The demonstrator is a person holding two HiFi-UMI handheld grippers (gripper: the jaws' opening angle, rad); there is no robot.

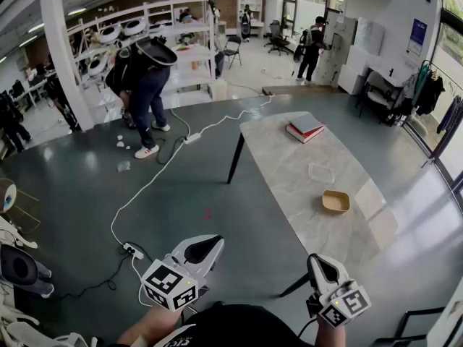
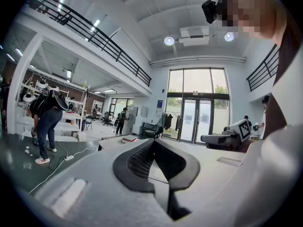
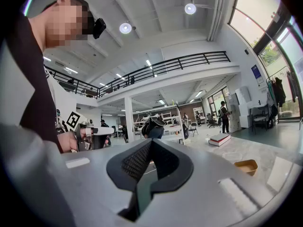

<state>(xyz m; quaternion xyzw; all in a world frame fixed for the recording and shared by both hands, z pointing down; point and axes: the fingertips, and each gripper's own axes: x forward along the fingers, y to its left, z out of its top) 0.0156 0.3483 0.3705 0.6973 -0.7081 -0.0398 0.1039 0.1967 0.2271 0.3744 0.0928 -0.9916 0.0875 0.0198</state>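
Observation:
Low in the head view, both grippers are held up in front of my body, off the table. My left gripper (image 1: pixel 212 243) is shut, its dark pads meeting at the tips (image 2: pixel 154 141) with nothing between them. My right gripper (image 1: pixel 317 262) is shut too and holds nothing (image 3: pixel 150 141). It hovers near the close end of a long marble-topped table (image 1: pixel 289 194). On that table lie a small tan tray (image 1: pixel 336 202), a clear plastic container (image 1: pixel 321 173) and a stack of books (image 1: pixel 305 128) at the far end. The right gripper view also takes in the tan tray (image 3: pixel 245 166) and the books (image 3: pixel 219 139).
A person (image 1: pixel 145 78) bends over beside white shelving (image 1: pixel 166 35) at the back left. A white cable runs across the grey floor to a power strip (image 1: pixel 132 251). Chairs (image 1: pixel 18 266) stand at the left edge. Another person (image 1: pixel 312 45) stands by cabinets at the back.

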